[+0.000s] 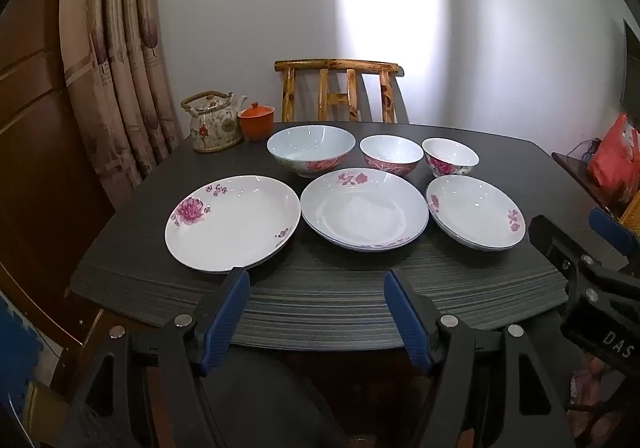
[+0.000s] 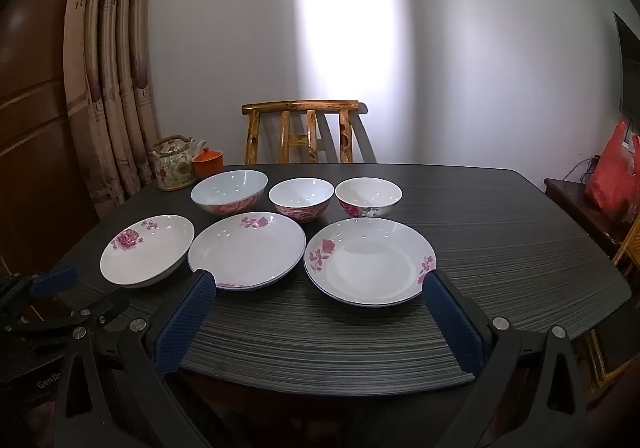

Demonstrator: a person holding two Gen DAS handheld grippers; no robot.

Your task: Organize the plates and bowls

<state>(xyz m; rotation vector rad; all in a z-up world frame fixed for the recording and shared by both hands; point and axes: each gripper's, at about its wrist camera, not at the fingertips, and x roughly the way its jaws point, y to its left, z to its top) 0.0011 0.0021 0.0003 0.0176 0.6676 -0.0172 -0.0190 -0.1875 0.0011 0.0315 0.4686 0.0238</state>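
Observation:
Three white plates with pink flowers lie in a front row on the dark table [image 1: 320, 300]: a left plate [image 1: 232, 222], a middle plate [image 1: 364, 208] and a right plate [image 1: 476, 210]. Behind them stand a large bowl [image 1: 311, 149], a middle bowl [image 1: 391, 155] and a small bowl [image 1: 450, 159]. My left gripper [image 1: 316, 280] hangs open over the table's near edge, short of the plates, with nothing between its fingers. My right gripper [image 2: 316, 286] is open too, wide, just before the middle plate [image 2: 247, 248] and right plate [image 2: 370, 260]; it also shows at the right edge as the right gripper [image 1: 576, 232].
A flowered teapot [image 1: 214, 124] and an orange lidded cup [image 1: 256, 120] stand at the table's far left corner. A bamboo chair [image 1: 338, 88] is behind the table, a curtain [image 1: 116, 68] to the left, a red bag [image 2: 614, 172] on a side stand to the right.

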